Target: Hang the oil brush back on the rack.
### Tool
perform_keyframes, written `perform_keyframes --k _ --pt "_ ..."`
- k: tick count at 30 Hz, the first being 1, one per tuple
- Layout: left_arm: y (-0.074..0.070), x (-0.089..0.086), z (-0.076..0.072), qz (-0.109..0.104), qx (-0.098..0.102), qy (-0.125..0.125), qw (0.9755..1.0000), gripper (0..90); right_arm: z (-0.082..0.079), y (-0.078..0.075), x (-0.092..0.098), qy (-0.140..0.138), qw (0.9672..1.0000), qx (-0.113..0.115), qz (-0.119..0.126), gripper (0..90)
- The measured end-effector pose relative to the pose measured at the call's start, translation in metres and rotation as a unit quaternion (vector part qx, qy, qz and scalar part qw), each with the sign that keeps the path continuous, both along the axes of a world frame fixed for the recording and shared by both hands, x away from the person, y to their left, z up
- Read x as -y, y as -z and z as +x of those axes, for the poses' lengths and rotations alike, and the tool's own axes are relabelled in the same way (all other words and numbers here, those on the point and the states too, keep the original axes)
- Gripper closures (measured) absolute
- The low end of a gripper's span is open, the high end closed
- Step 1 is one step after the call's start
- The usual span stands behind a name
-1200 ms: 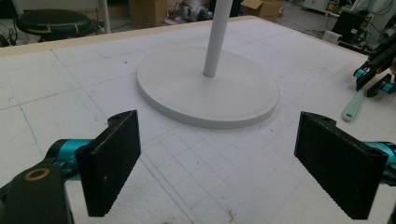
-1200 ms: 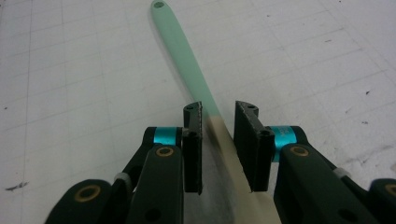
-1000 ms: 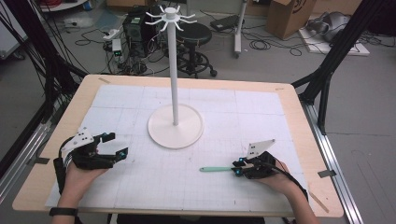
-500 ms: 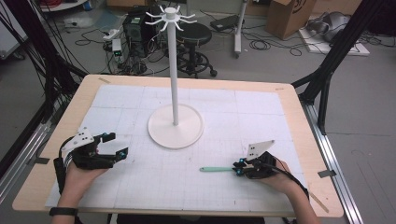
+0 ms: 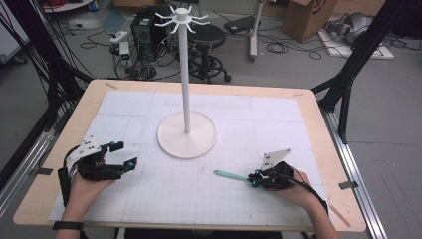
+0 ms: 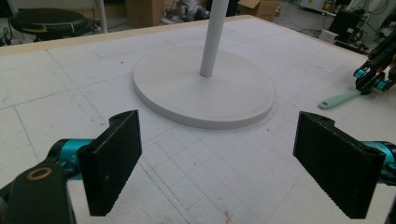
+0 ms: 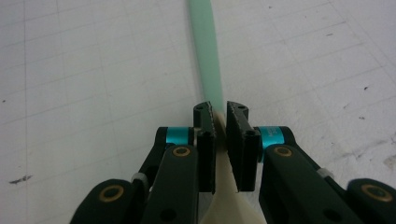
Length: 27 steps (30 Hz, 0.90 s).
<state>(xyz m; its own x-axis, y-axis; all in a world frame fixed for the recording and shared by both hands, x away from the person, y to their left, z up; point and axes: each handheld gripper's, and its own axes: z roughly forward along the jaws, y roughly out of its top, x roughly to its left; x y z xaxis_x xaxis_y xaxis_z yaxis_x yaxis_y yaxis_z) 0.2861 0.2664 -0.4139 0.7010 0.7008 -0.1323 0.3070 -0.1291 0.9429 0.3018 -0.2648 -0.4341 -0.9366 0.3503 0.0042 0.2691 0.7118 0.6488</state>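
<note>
A utensil with a mint-green handle lies flat on the white gridded mat, handle pointing left toward the stand. My right gripper is at its right end, and its jaws have just been closing. In the right gripper view the right gripper is shut on the utensil where the green handle meets a cream part. My left gripper rests at the mat's left side, open with nothing between its fingers. From the left gripper view, the left gripper faces the stand, with the utensil and right gripper far right.
A tall white stand with a round base and hooked arms on top rises at the middle of the table; its base is in the left gripper view too. The wooden table edge borders the mat.
</note>
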Motion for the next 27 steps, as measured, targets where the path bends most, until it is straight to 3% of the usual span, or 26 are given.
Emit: perform_keyframes --k 10,16,19,23,27 --pt "-0.001 0.002 0.0 0.003 0.001 0.002 1.0 16.0 -0.001 0.001 -0.001 0.011 0.9999 -0.002 0.002 82.3" --pt "-0.001 0.001 0.0 0.003 0.001 0.002 1.0 16.0 0.0 0.002 0.001 0.02 0.9996 -0.016 0.015 83.1" --pt "-0.001 0.001 0.0 0.001 0.001 0.0 1.0 16.0 0.0 0.001 0.0 0.029 0.9994 -0.004 0.02 83.2" --pt "-0.001 0.001 0.0 0.0 0.003 0.003 1.0 16.0 0.001 -0.003 0.001 0.043 0.998 0.008 0.044 83.2" --pt "-0.002 0.0 -0.001 -0.003 0.007 0.004 1.0 15.9 0.002 -0.011 0.005 0.066 0.9945 0.024 0.078 83.2"
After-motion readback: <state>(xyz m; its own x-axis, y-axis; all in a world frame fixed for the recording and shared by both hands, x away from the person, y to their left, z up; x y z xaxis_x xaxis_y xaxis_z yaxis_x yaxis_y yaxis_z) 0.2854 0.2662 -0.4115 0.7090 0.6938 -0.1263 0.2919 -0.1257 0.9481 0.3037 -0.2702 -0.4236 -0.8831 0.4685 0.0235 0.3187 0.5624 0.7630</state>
